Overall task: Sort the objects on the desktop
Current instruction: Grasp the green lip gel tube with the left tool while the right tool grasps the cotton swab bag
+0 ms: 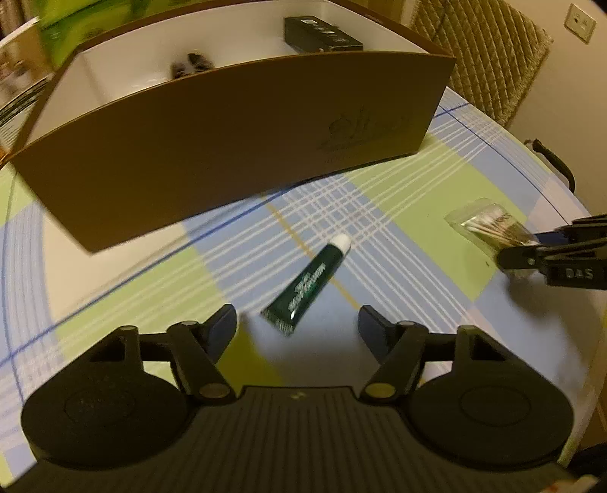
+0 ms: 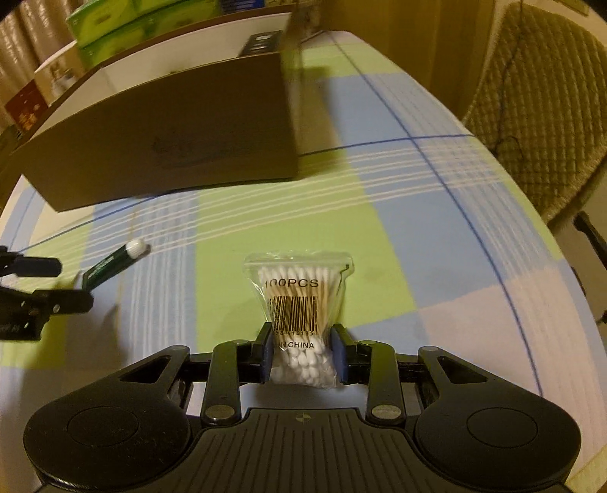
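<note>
A dark green tube [image 1: 309,288] with a white cap lies on the checked tablecloth, cap pointing toward the brown box [image 1: 227,151]. My left gripper [image 1: 297,330] stands open around the tube's flat tail end, and its pads do not touch the tube. In the right wrist view my right gripper [image 2: 303,352] is shut on a clear bag of cotton swabs [image 2: 299,299], gripping its lower end just above the cloth. The same bag [image 1: 489,223] and right gripper [image 1: 531,252] show at the right of the left wrist view. The tube [image 2: 114,261] and left gripper [image 2: 53,284] appear at the far left.
The open brown box [image 2: 163,151] stands behind both objects; a black carton [image 1: 322,36] and a small dark item [image 1: 191,64] lie inside. Green tissue packs [image 2: 114,30] are stacked beyond it. A quilted chair [image 2: 550,94] stands past the table's rounded right edge.
</note>
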The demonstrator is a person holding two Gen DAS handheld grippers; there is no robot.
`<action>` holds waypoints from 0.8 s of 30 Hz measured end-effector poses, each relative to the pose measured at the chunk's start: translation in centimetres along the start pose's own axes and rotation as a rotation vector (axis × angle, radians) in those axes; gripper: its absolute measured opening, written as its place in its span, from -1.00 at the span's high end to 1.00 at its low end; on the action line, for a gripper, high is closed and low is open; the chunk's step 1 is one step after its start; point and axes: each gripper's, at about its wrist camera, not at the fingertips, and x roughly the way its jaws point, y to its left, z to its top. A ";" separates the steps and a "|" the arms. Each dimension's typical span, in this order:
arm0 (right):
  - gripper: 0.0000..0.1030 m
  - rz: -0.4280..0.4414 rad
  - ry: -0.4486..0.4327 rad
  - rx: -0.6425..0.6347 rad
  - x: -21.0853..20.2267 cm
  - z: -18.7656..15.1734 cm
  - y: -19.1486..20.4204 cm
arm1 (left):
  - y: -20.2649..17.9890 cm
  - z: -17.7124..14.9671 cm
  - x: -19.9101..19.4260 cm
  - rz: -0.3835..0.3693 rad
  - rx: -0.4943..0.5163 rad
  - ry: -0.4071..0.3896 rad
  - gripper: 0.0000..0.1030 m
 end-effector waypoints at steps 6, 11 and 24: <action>0.45 -0.007 -0.003 0.012 -0.1 0.0 -0.5 | -0.2 1.6 1.8 -0.022 0.027 -0.004 -0.07; 0.45 -0.008 -0.003 0.005 0.0 0.0 -0.4 | -0.5 1.8 2.8 -0.034 0.035 0.011 0.54; 0.45 0.102 0.004 -0.098 -0.5 -1.3 1.3 | 1.2 -3.7 -0.7 0.055 -0.129 0.066 0.72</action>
